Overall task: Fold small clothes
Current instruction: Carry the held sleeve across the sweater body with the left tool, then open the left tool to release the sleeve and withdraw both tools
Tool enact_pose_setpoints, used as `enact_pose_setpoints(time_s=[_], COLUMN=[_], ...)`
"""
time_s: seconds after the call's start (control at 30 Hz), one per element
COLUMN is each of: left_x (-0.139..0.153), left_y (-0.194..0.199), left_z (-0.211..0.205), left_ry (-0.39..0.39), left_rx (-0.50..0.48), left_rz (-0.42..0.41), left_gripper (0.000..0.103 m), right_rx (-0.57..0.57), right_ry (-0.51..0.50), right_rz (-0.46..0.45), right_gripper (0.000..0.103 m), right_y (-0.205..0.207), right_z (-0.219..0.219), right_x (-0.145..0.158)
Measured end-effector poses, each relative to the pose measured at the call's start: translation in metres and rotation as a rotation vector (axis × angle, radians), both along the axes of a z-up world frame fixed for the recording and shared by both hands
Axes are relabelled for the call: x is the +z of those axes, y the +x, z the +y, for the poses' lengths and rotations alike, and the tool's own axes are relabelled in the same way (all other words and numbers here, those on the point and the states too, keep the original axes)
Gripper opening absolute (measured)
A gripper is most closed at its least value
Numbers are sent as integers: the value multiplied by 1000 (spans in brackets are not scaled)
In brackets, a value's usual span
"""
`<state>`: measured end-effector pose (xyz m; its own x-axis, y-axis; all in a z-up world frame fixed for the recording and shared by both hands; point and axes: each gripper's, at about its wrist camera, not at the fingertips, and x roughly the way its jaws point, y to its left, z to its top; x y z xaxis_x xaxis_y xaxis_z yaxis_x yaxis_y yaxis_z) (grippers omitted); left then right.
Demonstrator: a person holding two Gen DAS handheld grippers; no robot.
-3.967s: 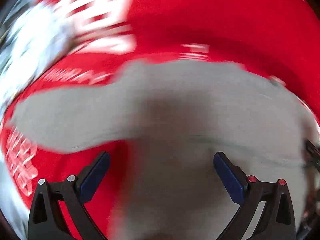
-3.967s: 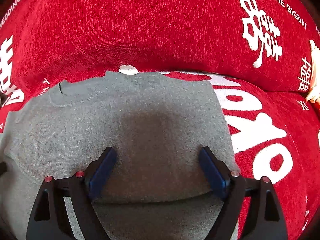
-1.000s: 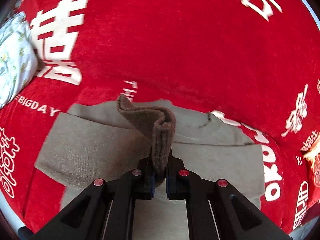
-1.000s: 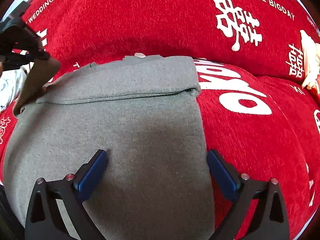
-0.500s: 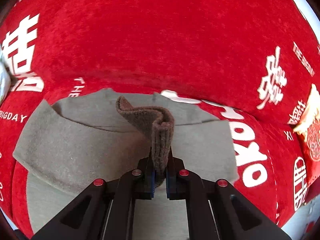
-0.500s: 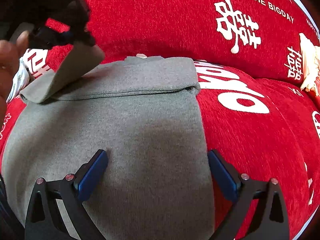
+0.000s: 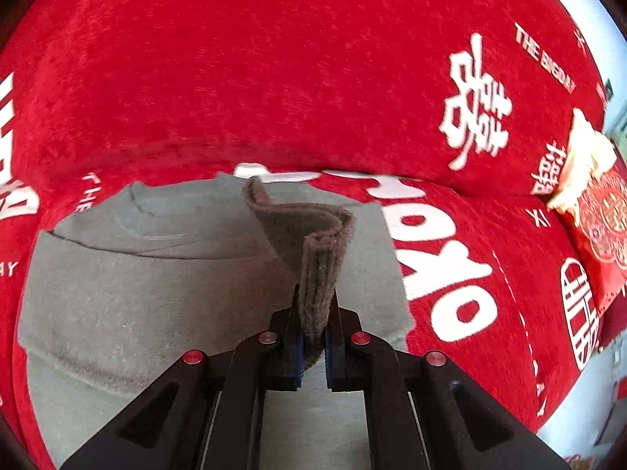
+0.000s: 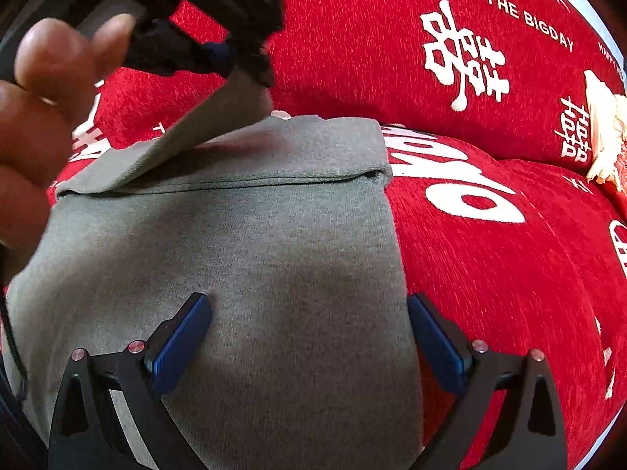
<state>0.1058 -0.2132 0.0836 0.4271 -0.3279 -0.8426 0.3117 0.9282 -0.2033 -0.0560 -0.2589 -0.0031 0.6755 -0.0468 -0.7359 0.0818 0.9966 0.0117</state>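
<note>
A small grey sweater lies flat on a red sofa; it also shows in the left wrist view. Its right sleeve is folded across the chest. My left gripper is shut on the ribbed cuff of the left sleeve and holds it raised above the sweater's chest. In the right wrist view this gripper and the lifted sleeve are at the upper left, with the person's hand behind. My right gripper is open and empty, hovering over the sweater's lower body.
The red sofa seat with white lettering extends to the right, its backrest rises behind the sweater. A red and cream cushion lies at the far right, also in the right wrist view.
My left gripper has carried the sleeve cuff to the right across the sweater. My right gripper has stayed open in the same place.
</note>
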Motion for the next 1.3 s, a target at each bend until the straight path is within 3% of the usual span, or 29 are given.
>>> enact_pose_setpoints(time_s=[0.6, 0.63, 0.67, 0.7, 0.9, 1.03, 1.07, 1.1, 1.17, 1.2, 1.23, 1.3], left_x=[-47, -54, -59, -63, -48, -14, -7, 1, 11, 18, 21, 17], left_y=[2, 3, 5, 5, 3, -7, -10, -13, -18, -25, -27, -21], left_z=[-66, -70, -73, -75, -67, -28, -15, 4, 36, 61, 77, 110], left_ry=[56, 71, 88, 99, 135, 73, 61, 63, 97, 115, 110, 41], left_rx=[-132, -142, -148, -153, -174, -176, -170, -150, -74, -3, 29, 63], left_rz=[93, 128, 154, 162, 153, 82, 61, 21, -92, -203, -231, -191], left_gripper=[9, 10, 21, 24, 24, 24, 27, 61, 103, 103, 103, 103], right_rx=[6, 6, 7, 7, 8, 7, 0, -8, -10, -4, 10, 58], right_ry=[9, 10, 12, 14, 19, 44, 49, 52, 27, 8, -15, -44], right_rz=[-12, -12, -12, -12, -13, -23, -29, -38, -91, -112, -134, -139], right_gripper=[100, 100, 100, 100, 101, 101, 101, 101, 101, 101, 101, 101], right_y=[2, 1, 1, 1, 1, -2, -4, -6, -8, -7, -4, 17], right_z=[2, 2, 2, 2, 1, -3, -5, -7, -8, -5, -2, 9], right_x=[3, 3, 3, 3, 4, 9, 12, 15, 32, 40, 50, 64])
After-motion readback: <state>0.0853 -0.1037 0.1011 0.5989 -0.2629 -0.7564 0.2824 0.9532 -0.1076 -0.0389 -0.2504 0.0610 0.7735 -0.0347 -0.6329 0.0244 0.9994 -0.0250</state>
